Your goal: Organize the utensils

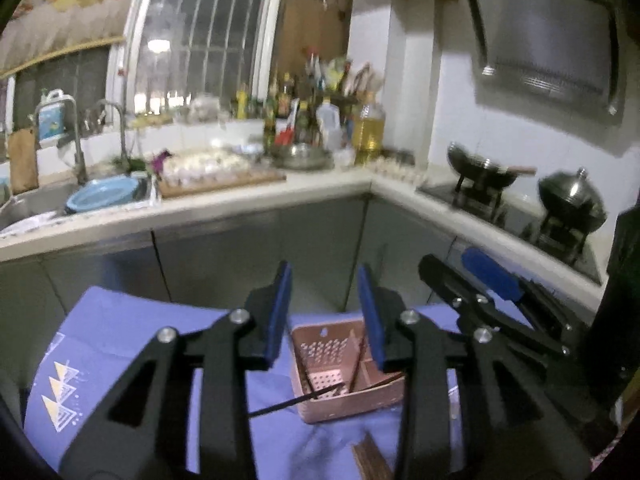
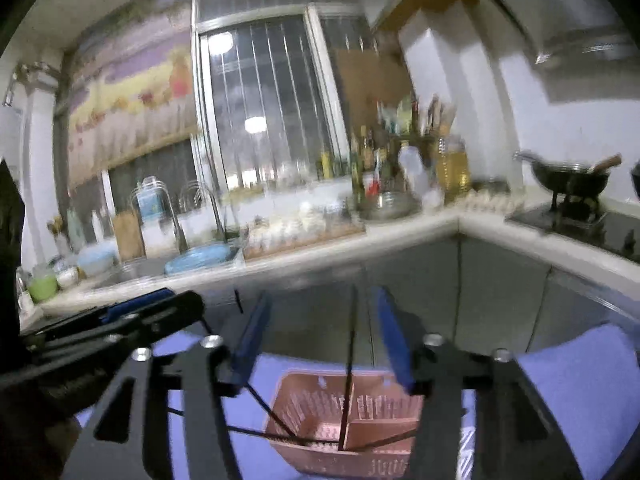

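Both the left gripper (image 1: 325, 312) and right gripper (image 2: 326, 340) stood open, empty. Chopsticks (image 2: 349, 376) leaning in the basket (image 2: 316, 408) risked tipping out if knocked.

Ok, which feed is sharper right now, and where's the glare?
Left wrist view: sharper; the pink perforated plastic utensil basket and left gripper read clearly, only the far counter is soft. Right wrist view: motion-smeared throughout, the basket and counter bottles streaked. Both views: lamp reflections glare on the barred window, and fisheye bends the pale countertop edge.
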`<state>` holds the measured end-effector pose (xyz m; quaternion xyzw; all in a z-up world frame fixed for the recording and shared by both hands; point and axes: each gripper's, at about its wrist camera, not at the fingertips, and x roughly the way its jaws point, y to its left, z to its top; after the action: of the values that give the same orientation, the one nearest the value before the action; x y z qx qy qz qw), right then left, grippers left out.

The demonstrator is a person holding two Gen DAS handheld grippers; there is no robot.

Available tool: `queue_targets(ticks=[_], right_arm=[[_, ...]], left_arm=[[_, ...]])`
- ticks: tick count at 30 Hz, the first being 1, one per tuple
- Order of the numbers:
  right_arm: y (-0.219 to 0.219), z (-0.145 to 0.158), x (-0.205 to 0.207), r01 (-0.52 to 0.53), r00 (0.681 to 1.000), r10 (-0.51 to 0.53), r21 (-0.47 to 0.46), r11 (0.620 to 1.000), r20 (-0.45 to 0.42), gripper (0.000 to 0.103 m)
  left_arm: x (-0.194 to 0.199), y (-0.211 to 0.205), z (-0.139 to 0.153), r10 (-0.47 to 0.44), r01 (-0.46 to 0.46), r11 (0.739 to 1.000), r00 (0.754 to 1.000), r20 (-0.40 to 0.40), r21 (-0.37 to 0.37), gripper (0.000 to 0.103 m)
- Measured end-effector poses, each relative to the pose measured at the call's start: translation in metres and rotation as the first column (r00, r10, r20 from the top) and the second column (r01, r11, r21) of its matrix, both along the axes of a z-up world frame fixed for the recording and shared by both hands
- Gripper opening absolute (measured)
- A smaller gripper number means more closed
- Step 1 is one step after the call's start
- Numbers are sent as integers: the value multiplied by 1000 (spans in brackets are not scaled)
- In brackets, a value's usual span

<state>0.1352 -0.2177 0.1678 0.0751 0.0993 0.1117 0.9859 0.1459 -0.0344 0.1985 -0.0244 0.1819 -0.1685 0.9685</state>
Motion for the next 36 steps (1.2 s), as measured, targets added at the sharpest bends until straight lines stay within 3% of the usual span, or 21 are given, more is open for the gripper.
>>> queue_targets(ticks=[5, 9, 12, 14, 17, 20, 24, 28, 31, 36], right_arm=[[-17, 13, -61, 2, 996, -9, 90, 996, 84, 57], [-28, -23, -116, -6, 999, -1, 132, 991, 50, 57], [-28, -70, -136, -2, 997, 9, 98, 995, -78, 43], [-23, -113, -142, 2, 973, 8, 46, 999, -230, 28], [-16, -166, -141, -20, 907, 21, 7, 1000, -422, 21], [-5, -197, -140, -48, 847, 11, -56, 997, -531, 21], [4, -212, -141, -75, 815, -17, -135, 988, -579, 21], [5, -211, -142, -14, 834, -155, -302, 953, -529, 21], [-13, -212, -144, 1, 819, -106, -183, 983, -564, 21], [-18, -207, -148, -4, 835, -78, -147, 989, -544, 21]], left_arm=[[-65, 19, 16, -12, 17, 999, 994, 112, -44, 33], [-113, 37, -12, -44, 49, 998, 994, 103, -47, 33], [-133, 43, -57, -67, 67, 998, 998, 14, -21, 33], [-138, 41, -94, -81, 82, 997, 993, -81, 9, 33], [-140, 33, -154, -110, 125, 991, 956, -270, 38, 33], [-141, 22, -194, -159, 179, 984, 898, -410, 10, 32], [-141, 1, -215, -219, 240, 971, 846, -487, -20, 32], [-138, -23, -229, -230, 272, 962, 822, -521, 4, 32], [-134, -36, -239, -208, 278, 959, 815, -541, 51, 32], [-128, -42, -247, -159, 256, 961, 818, -552, 101, 32]])
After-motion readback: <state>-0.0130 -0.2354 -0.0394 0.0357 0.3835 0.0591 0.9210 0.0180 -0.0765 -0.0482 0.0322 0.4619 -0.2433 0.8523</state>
